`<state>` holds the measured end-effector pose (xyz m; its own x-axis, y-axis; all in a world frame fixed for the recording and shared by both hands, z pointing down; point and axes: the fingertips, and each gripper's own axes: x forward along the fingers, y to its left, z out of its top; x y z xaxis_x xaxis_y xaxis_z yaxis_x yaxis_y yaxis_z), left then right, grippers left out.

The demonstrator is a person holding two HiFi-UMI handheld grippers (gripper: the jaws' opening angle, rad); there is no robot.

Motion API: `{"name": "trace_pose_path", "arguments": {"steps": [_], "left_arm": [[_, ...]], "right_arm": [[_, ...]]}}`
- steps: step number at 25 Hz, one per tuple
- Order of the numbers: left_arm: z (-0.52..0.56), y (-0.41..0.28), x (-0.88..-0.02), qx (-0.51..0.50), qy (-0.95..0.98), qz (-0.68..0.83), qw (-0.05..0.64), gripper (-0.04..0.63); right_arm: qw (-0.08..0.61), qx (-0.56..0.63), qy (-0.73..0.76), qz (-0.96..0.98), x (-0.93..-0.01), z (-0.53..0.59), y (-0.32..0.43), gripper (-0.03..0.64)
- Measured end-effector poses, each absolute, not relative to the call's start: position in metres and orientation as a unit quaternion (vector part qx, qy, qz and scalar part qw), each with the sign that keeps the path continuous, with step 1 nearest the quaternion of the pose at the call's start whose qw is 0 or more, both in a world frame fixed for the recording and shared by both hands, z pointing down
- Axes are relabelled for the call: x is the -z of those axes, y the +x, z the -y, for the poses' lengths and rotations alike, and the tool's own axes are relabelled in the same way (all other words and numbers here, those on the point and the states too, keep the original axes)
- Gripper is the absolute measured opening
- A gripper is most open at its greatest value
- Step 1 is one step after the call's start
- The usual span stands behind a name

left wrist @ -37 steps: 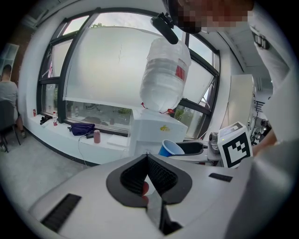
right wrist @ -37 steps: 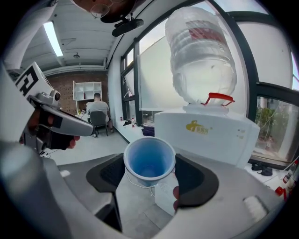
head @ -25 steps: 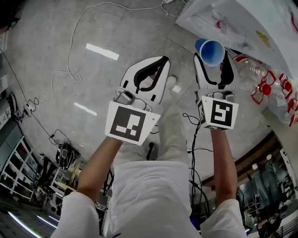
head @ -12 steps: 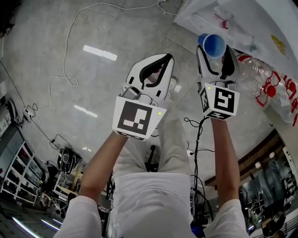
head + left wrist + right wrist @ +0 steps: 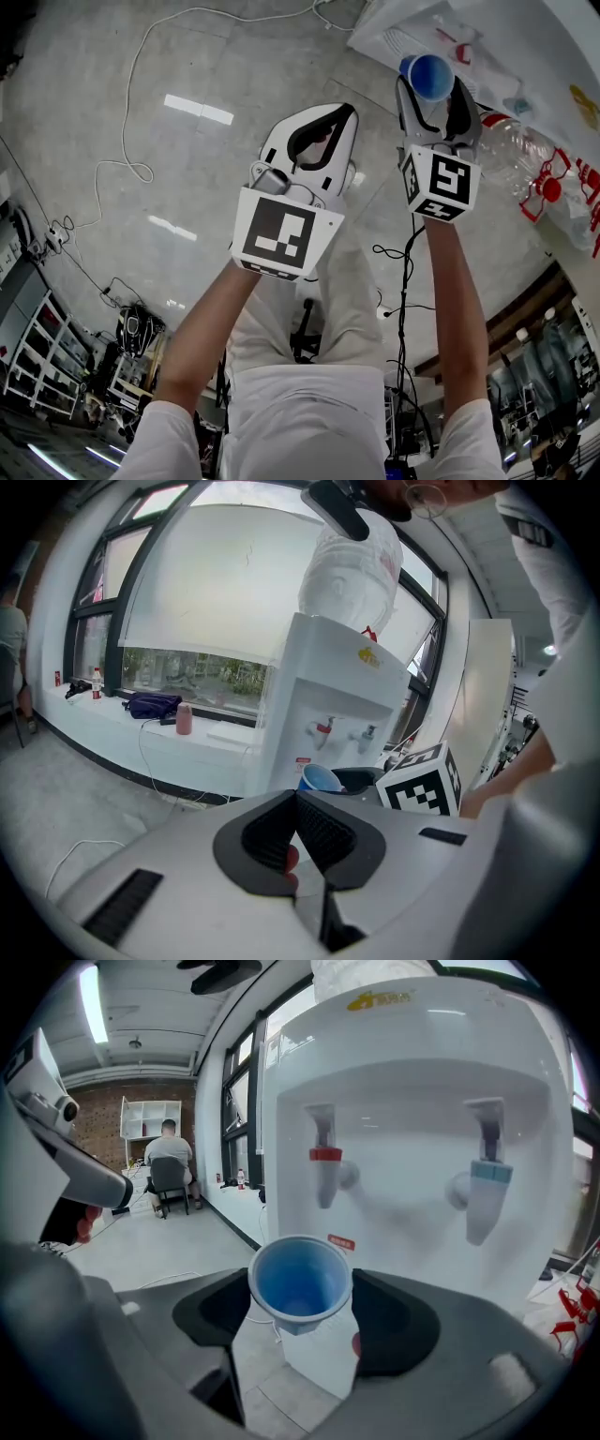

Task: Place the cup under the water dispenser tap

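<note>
A blue cup (image 5: 431,73) sits upright between the jaws of my right gripper (image 5: 431,86), which is shut on it. In the right gripper view the cup (image 5: 300,1283) is in front of the white water dispenser (image 5: 412,1082), below and between its red tap (image 5: 325,1162) and blue tap (image 5: 487,1180). The right gripper (image 5: 305,1314) holds the cup just below its rim. My left gripper (image 5: 345,114) hovers to the left of it, shut and empty. In the left gripper view, its pads (image 5: 294,797) meet. Beyond them are the dispenser (image 5: 328,714) and the cup (image 5: 321,778).
A white cable (image 5: 141,141) loops across the grey floor. Clear plastic with red print (image 5: 525,150) lies to the right of the dispenser. A window ledge (image 5: 178,738) holds a dark bag and a pink bottle. A person sits on a chair (image 5: 169,1171) far off.
Both grippers have moved forward and down toward the dispenser. The right one still holds the cup, which is now closer to the taps.
</note>
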<state>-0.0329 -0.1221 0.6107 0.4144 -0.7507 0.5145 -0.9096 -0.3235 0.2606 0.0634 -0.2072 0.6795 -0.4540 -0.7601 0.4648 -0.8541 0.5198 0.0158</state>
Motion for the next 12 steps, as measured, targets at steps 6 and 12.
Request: {"name": "trace_pose_path", "arguments": {"steps": [6,12], "left_arm": [[0.128,-0.03,-0.623,-0.15,0.801,0.517,0.263,0.008],[0.126,-0.028,-0.632,-0.149,0.801,0.513,0.271,0.008]], "right_arm": [[0.223,-0.102,0.482,0.841,-0.697,0.222,0.062,0.35],[0.232,-0.108,0.493,0.831,-0.713,0.231,0.067,0.35]]}}
